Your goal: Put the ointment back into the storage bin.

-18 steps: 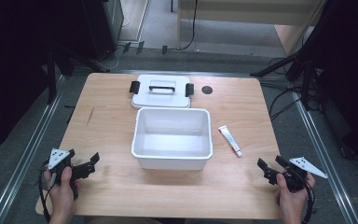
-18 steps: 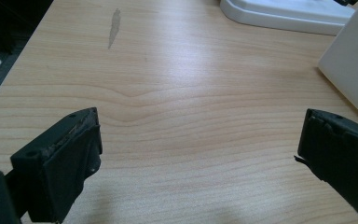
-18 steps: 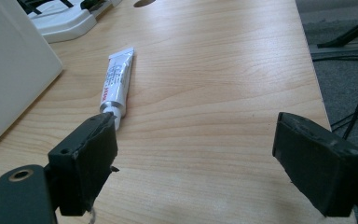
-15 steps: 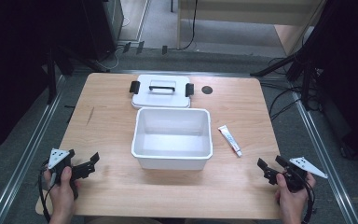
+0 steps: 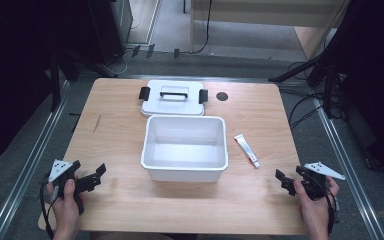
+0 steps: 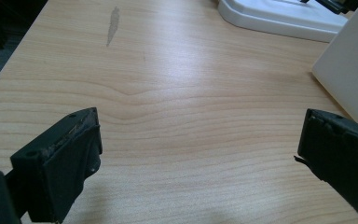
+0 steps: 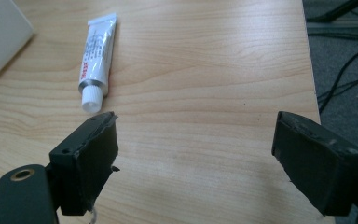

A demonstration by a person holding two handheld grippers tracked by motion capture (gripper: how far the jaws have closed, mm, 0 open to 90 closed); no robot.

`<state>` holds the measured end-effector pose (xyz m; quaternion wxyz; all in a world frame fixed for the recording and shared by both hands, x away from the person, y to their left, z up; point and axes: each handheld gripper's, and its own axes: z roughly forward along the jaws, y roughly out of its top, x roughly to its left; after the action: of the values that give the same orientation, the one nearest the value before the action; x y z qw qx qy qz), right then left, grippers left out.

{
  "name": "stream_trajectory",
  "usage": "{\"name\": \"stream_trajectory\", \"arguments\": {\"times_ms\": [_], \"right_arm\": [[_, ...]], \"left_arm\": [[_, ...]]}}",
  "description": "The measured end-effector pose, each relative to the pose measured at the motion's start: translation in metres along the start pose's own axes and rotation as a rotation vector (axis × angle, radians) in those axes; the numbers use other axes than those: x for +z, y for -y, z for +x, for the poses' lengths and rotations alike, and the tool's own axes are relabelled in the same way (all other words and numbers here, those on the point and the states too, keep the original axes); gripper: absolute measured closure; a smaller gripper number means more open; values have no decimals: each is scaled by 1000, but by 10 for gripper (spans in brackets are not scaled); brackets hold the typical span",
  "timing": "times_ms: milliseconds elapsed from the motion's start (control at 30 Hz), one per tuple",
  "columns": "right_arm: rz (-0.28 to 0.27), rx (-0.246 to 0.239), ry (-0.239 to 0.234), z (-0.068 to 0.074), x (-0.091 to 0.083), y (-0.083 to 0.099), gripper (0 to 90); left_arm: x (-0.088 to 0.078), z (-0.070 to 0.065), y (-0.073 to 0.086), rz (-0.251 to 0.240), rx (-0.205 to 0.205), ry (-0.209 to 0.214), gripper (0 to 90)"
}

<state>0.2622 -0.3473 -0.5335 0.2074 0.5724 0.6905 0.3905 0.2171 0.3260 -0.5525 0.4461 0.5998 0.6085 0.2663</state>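
An empty white bin (image 5: 185, 147) stands in the middle of the wooden table (image 5: 115, 130). Its white lid (image 5: 172, 97), with a grey handle and black clips, lies flat just behind it. A small white tube (image 5: 246, 150) with a white cap lies on the table to the right of the bin; in the right gripper view the tube (image 7: 95, 60) is ahead and to the left. My left gripper (image 5: 99, 175) is open near the front left corner, empty. My right gripper (image 5: 282, 181) is open near the front right corner, also empty. The bin's wall (image 6: 354, 70) stands beside the left jaws.
A small dark round mark (image 5: 222, 96) sits at the back of the table, right of the lid. A grey smear (image 6: 113, 18) marks the wood on the left. Cables (image 5: 305, 112) and metal rails (image 5: 25, 165) run along the floor around the table.
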Motion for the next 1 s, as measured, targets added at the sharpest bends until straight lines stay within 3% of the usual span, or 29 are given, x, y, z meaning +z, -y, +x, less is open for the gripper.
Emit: {"name": "stream_trajectory", "arguments": {"times_ms": [133, 267, 300, 467, 500, 533, 767, 1000], "right_arm": [[64, -32, 10, 4, -2, -9, 144], [180, -107, 16, 14, -5, -28, 144], [180, -107, 16, 14, -5, -28, 144], [304, -155, 20, 27, -4, -50, 143], [304, -155, 20, 27, -4, -50, 143], [340, -169, 17, 31, -3, -57, 143], [439, -192, 17, 40, 1, -74, 143], [572, -225, 25, 51, 5, -92, 142]], "left_arm": [[1, 0, 0, 1, -7, 1, 0], [1, 0, 0, 1, -6, 2, 0], [1, 0, 0, 0, -7, 2, 0], [1, 0, 0, -1, -10, 3, 0], [1, 0, 0, -1, -10, 3, 0], [1, 0, 0, 2, -10, 2, 0], [1, 0, 0, 1, -7, 2, 0], [1, 0, 0, 1, -7, 4, 0]]}}
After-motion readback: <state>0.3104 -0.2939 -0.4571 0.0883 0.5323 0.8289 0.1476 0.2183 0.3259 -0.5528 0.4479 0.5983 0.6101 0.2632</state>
